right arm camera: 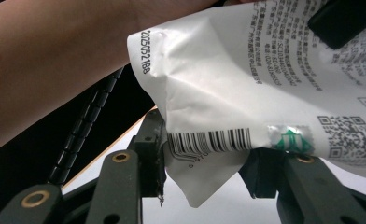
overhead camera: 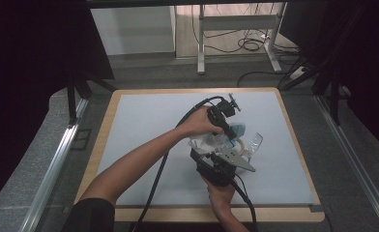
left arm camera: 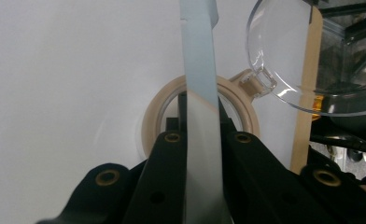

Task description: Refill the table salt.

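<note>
So the left claw (left arm camera: 202,140) is pressed together on a pale blue strip (left arm camera: 200,88), pinching it flat between the jaws. Looks like a tear strip or flap belonging to the white bag (right arm camera: 246,88), though I can't tell exactly where it joins. The right claw (right arm camera: 204,163) is about half closed around the bag's bottom corner, right by the barcode, with the crumpled plastic bunched between its jaws. My guess is that one claw anchors the bag while the other pulls the strip to open it, which would explain why both hands sit so close together.

Everything sits around the beige ring (left arm camera: 200,112), which lies flat on the bench (overhead camera: 144,125): the bag is held up just over it, and a clear lid (left arm camera: 288,51) lies touching the ring's tab.

Count: one bag, one strip, one ring, one lid, two claws.
</note>
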Tool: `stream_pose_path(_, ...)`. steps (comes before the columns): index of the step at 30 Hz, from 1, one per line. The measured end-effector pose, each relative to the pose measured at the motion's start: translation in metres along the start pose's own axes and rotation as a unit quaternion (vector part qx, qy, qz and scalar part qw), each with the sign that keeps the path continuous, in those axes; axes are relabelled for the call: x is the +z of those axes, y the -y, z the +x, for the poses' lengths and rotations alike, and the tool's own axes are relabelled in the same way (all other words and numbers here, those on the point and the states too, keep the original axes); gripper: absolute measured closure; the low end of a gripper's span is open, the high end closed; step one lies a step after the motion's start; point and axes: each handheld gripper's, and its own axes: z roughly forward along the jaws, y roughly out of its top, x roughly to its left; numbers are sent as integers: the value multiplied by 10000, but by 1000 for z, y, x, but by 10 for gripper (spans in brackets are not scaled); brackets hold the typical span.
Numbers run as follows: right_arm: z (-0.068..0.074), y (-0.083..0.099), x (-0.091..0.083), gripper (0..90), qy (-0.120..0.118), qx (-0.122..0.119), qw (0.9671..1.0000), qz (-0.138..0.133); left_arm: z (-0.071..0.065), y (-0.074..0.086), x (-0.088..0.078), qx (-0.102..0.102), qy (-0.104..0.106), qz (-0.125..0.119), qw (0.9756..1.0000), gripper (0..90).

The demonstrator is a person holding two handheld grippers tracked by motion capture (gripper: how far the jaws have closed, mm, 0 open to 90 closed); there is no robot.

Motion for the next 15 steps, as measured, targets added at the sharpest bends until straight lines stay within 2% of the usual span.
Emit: stream_pose_path(15, -1, -1, 0, 568, 4, -9, 10000, -5, 1, 0, 0, -17, -8, -17, 10000, 896)
